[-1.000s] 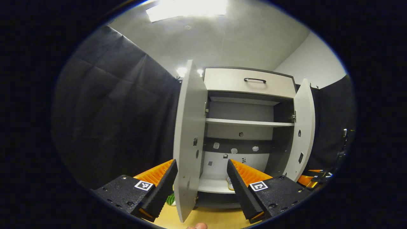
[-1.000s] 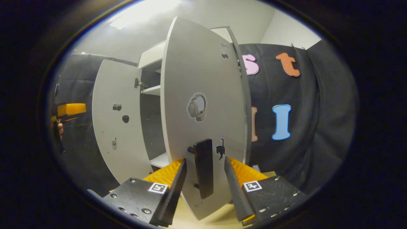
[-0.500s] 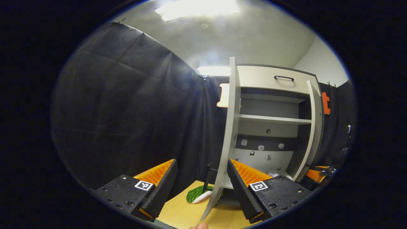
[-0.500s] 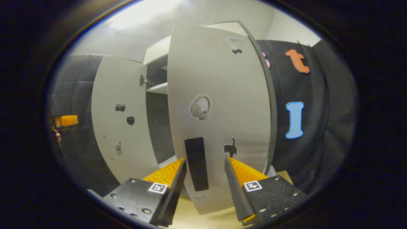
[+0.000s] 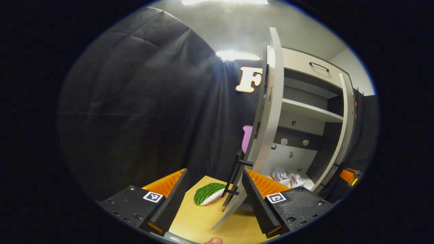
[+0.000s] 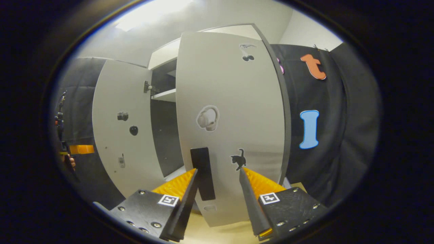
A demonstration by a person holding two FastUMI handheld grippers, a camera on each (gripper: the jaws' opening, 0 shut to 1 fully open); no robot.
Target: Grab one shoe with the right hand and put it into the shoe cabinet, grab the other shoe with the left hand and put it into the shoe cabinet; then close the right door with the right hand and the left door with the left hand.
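Pale grey cabinet [image 5: 305, 112] stands ahead in your left gripper view, both doors ajar, two shoes [image 5: 287, 179] on its bottom shelf. Your left gripper [image 5: 214, 200] hangs released beside the left door [image 5: 271, 112]. In the right gripper view, your right gripper [image 6: 217, 200] gapes around the right door [image 6: 230, 112] handle [image 6: 202, 173], unclenched.

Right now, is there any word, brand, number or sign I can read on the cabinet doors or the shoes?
No text can be read.
shoes: too small and blurred to read anything.
right door: picture stickers only, no words.
left door: picture stickers only, no words.
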